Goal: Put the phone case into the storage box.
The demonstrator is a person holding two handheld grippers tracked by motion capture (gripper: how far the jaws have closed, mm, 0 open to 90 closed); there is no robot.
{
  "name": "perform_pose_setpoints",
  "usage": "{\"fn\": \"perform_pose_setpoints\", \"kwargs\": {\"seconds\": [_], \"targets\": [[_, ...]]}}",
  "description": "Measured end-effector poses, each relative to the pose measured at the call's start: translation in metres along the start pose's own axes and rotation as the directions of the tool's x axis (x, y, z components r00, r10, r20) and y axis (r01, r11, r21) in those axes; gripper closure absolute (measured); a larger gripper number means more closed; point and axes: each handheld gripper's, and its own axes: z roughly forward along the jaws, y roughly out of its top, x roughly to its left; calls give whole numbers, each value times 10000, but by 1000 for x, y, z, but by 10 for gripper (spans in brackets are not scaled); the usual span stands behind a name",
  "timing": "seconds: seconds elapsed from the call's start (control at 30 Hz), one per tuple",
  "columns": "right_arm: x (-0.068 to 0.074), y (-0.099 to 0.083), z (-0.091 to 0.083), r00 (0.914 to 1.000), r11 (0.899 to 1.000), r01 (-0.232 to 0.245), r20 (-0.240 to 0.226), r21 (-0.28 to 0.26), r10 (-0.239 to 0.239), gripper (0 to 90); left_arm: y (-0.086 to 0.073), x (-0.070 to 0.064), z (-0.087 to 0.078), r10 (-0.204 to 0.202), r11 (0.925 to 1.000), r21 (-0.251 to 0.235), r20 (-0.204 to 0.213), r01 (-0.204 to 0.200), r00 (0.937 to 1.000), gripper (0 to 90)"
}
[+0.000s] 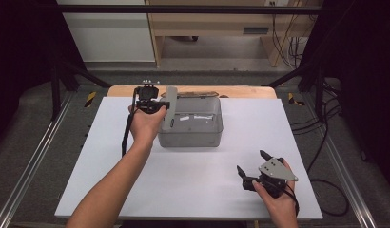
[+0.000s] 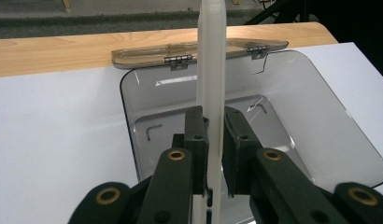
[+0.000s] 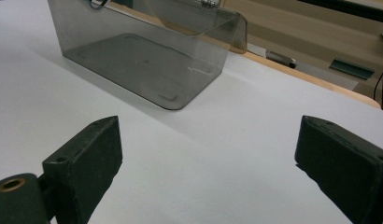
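**Left tongs gripping a white strip over an open clear box**

High view: the left tongs hold a pale flat strip upright at the left edge of the clear box, which stands at the back of the white table. The right tongs rest near the table's front right, well apart from the box.

Left gripper view: the jaws are clamped on the strip above the box interior; the hinged lid lies folded back.

Right gripper view: the jaws stand wide apart, gripping nothing, over bare table; the box lies beyond.
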Motion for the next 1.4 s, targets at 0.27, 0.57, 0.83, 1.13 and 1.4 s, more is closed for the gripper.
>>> {"fn": "perform_pose_setpoints", "kwargs": {"seconds": [0.27, 0.57, 0.83, 1.13, 1.4], "targets": [[1, 0, 0, 10000, 10000, 49, -33, 52, -49, 79, -1, 0, 2, -54, 10000, 82, -8, 54, 10000, 810], [4, -1, 3, 9997, 9998, 123, -193, 185, -120, 79, -4, 0, 9, -43, 9994, 355, -114, 47, 9999, 810], [5, -2, 4, 9994, 9994, 230, -272, 257, -223, 79, -8, 3, 17, -123, 9981, 606, -171, 133, 9998, 810], [8, -2, 6, 9987, 9985, 355, -391, 426, -338, 79, -16, 8, 29, -460, 9950, 881, -122, 469, 9989, 810], [9, -3, 7, 9979, 9973, 490, -447, 540, -466, 78, -20, 8, 36, -488, 9933, 1043, -86, 495, 9988, 810]]}}
